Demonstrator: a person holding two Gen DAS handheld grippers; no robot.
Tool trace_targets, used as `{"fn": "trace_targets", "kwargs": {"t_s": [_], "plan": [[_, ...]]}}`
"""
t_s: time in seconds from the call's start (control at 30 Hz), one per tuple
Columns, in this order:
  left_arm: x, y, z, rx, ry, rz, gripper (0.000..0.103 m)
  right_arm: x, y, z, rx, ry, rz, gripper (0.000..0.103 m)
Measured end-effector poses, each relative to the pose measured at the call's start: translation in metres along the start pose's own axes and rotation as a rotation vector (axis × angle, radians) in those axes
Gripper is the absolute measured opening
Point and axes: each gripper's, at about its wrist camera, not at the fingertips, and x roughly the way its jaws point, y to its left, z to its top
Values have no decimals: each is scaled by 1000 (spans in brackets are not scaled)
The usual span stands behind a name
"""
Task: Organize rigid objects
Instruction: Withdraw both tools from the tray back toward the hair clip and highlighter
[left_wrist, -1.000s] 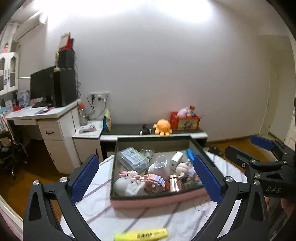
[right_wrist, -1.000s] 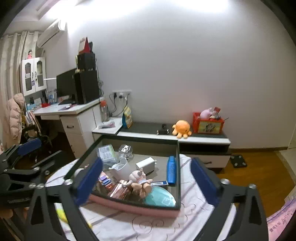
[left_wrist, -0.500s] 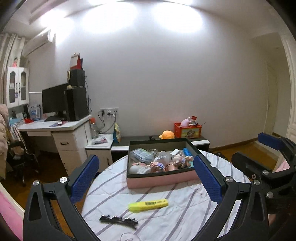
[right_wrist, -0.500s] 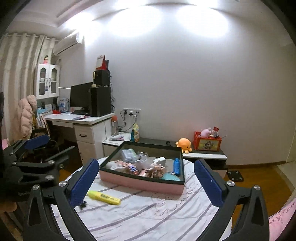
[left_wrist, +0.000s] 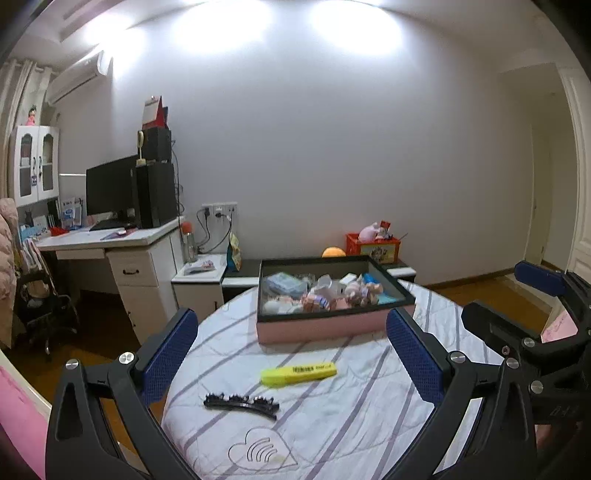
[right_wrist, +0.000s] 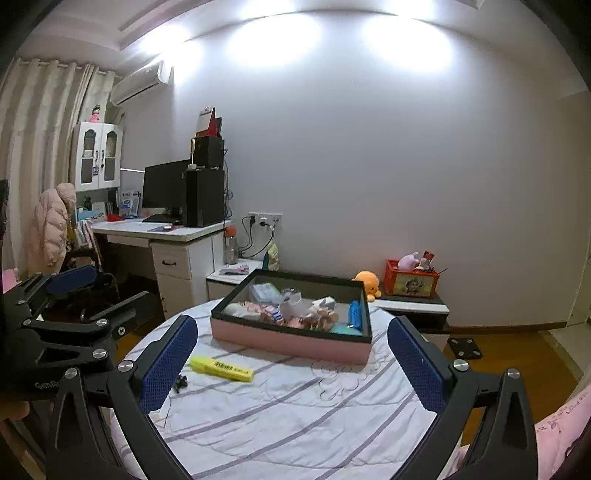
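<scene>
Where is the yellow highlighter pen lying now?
The yellow highlighter pen lies on the striped white tablecloth, apart from the pink-sided storage box behind it. In the left wrist view, the black hair clip is in front, slightly to its left.

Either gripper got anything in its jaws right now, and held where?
Nothing is held. The left gripper and right gripper both have jaws wide open; the yellow highlighter and black hair clip lie loose on the table.

1. Box (left_wrist: 334, 326) sits on table (left_wrist: 332, 424), at 12 o'clock.
2. Highlighter (left_wrist: 299, 373) lies before the box.
3. Hair clip (left_wrist: 241, 401) lies at 7 o'clock of the highlighter.
4. Figurines (left_wrist: 360, 291) lie in the box.
</scene>
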Motion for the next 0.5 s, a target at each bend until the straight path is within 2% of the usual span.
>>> {"fn": "trace_targets", "kwargs": {"t_s": [0.23, 0.5], "plan": [[18, 13, -34, 7, 102, -2, 103, 21, 3, -21, 3, 69, 34, 103], [69, 42, -81, -89, 312, 6, 103, 63, -1, -53, 40, 205, 66, 103]]}}
